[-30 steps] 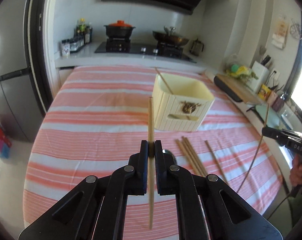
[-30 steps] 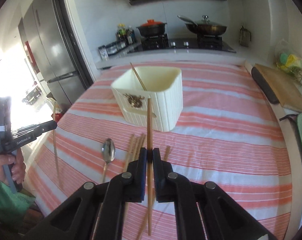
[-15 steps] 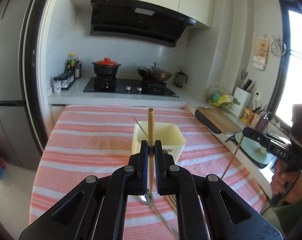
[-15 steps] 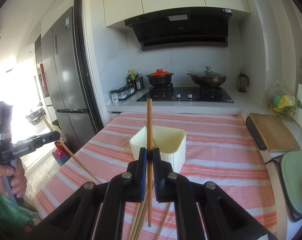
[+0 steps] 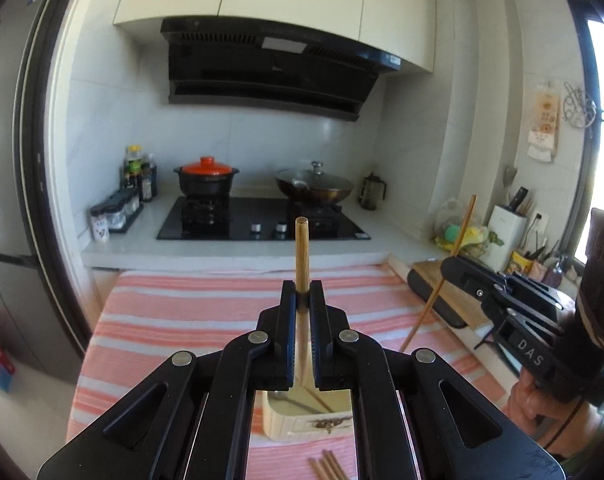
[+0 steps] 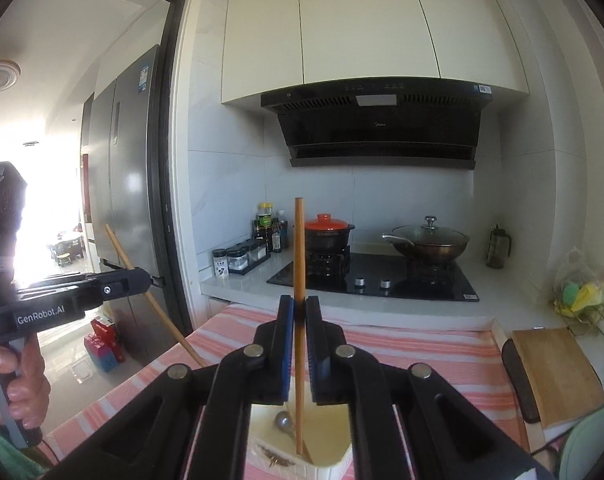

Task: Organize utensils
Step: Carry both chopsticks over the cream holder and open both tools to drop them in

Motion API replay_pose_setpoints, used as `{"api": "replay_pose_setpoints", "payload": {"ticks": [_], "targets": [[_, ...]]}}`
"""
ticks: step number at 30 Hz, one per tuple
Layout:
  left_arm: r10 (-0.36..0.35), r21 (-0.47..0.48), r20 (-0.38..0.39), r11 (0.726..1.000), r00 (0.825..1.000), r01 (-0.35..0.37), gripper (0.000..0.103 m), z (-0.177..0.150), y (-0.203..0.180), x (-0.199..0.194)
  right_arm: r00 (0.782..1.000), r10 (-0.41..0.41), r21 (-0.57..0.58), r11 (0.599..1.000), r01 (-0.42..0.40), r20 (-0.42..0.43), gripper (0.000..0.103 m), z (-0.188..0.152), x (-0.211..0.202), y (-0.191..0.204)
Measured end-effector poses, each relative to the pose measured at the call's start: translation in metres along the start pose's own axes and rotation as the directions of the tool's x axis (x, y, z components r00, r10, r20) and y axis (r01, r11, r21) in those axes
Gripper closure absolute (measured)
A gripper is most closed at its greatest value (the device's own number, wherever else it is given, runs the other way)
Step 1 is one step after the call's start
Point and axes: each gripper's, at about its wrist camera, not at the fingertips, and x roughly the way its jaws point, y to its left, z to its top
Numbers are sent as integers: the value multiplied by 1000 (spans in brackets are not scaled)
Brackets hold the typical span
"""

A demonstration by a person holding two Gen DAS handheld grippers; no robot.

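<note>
My left gripper [image 5: 302, 295] is shut on a wooden chopstick [image 5: 301, 252] held upright, its lower end over the cream utensil holder [image 5: 302, 426]. My right gripper [image 6: 299, 310] is shut on another wooden chopstick [image 6: 299, 264], upright, with its tip down inside the holder [image 6: 326, 464]. A spoon bowl [image 6: 282, 421] and a chopstick lie inside the holder. Each gripper shows in the other's view, the right one [image 5: 452, 264] and the left one [image 6: 141, 276], both holding tilted chopsticks. Several loose chopsticks [image 5: 328, 468] lie on the cloth in front of the holder.
The table has a pink striped cloth [image 5: 181, 312]. Behind it is a counter with a stove, an orange-lidded pot [image 5: 205, 178] and a wok [image 5: 314, 190]. A cutting board [image 6: 558, 372] lies at the right. A fridge [image 6: 129, 200] stands left.
Both grippers have risen and moved forward over the holder, carrying their chopsticks. The holder now sits directly below the fingers and the views tilt up toward the stove.
</note>
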Motion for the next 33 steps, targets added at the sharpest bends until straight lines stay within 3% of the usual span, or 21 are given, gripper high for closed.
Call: {"api": "replay_pose_setpoints", "payload": {"ticks": [6,12,13,15,16,18,22,26,27,30,33], "targets": [[-21,-33,-168,999,986,16,99,-28,9,67,984,5,28,1000,0,-178,97,-38,69,-18],[1,-34,-321,999,947,-12,96,-57,6,117,917,52,115,993,-7,-395,97,-87,121,-38],[12,-35,-337,999,941,-25,93,-61,4,122,904,70,139,990,-12,-421,95,-94,126,-40],[11,-47,-360,998,933,-30,59,-64,4,129,885,90,169,986,-13,-458,91,-102,135,-42],[12,-56,-353,998,936,-34,56,-63,5,126,882,80,174,985,2,-464,80,-102,135,-44],[1,-69,-341,997,940,-26,55,-58,6,117,894,71,194,981,18,-442,70,-94,127,-48],[6,-38,-287,999,958,-18,43,-40,5,75,919,66,167,986,0,-388,70,-59,91,-46],[25,28,-227,999,973,-19,15,-43,5,16,939,75,135,990,-31,-335,70,-35,30,-39],[32,41,-225,999,974,-23,9,-49,6,4,942,81,128,991,-41,-326,68,-35,12,-37],[44,69,-280,997,959,-26,8,-88,10,-26,938,85,83,995,-60,-335,62,-55,-33,-32],[47,60,-332,998,942,-29,8,-142,14,-57,928,23,2,1000,-24,-373,62,-104,-74,-27]]}}
